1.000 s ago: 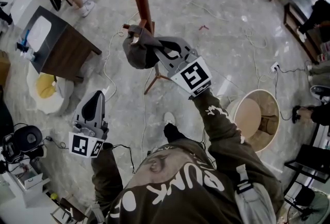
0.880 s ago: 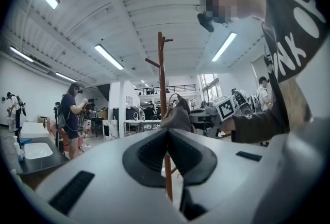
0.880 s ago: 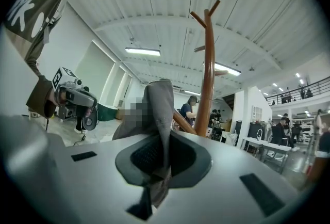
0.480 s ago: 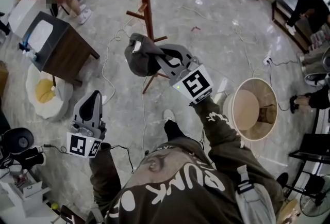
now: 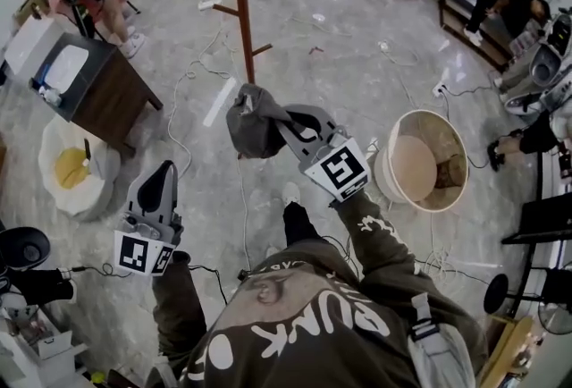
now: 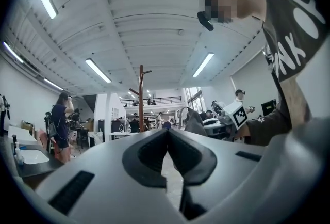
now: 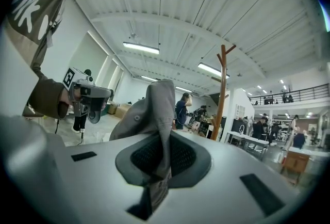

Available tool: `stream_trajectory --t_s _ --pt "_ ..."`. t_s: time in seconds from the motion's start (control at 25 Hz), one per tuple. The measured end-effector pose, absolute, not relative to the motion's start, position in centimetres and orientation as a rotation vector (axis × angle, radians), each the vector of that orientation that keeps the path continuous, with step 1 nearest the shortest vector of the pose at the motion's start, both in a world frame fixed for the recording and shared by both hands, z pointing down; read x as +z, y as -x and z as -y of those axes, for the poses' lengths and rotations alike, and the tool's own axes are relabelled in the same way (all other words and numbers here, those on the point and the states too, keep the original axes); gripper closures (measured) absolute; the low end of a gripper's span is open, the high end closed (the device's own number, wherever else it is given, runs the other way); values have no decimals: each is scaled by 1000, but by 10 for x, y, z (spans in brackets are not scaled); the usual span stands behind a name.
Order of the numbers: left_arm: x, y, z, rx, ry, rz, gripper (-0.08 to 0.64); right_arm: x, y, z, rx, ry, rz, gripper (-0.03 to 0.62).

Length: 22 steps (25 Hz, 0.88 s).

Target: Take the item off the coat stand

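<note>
- Right gripper (image 5: 282,122) (image 7: 162,160): the jaws are clamped on a fold of the cap (image 5: 253,122) (image 7: 148,110). The cloth runs down between the pads and covers the line where they meet.
- Left gripper (image 5: 164,170) (image 6: 167,133): the jaw tips are pressed together with nothing between them. It is held low at the person's left, well apart from the cap.
- Hard to read: in the head view the cap is a crumpled lump, and its brim cannot be told from its crown. A pale strip low in the pinched fold may be a label; I cannot tell.
- Cut off: the top of the coat stand (image 5: 239,6) (image 7: 220,95) (image 6: 141,95) leaves the head view at its upper edge. Its foot sits behind the cap and gripper.
- Cap: grey, soft, with stitched panels and one small round eyelet visible in the right gripper view.
- Cap position: it hangs from the right gripper's tip in the air above the floor (image 5: 322,46). It is off the stand and touches neither the pole nor the pegs (image 5: 261,48).
</note>
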<state>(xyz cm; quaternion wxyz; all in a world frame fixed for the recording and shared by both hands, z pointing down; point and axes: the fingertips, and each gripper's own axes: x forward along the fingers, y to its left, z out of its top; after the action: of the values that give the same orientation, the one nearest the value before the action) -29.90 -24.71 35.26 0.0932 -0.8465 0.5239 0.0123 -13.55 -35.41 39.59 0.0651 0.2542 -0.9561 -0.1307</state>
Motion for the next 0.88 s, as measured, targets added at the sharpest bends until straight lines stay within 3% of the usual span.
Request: stream_trajectory --t_s 0.88 --pt "338 206 103 95 2565 -1421 557 390 34 169 -339 -877 2853 569"
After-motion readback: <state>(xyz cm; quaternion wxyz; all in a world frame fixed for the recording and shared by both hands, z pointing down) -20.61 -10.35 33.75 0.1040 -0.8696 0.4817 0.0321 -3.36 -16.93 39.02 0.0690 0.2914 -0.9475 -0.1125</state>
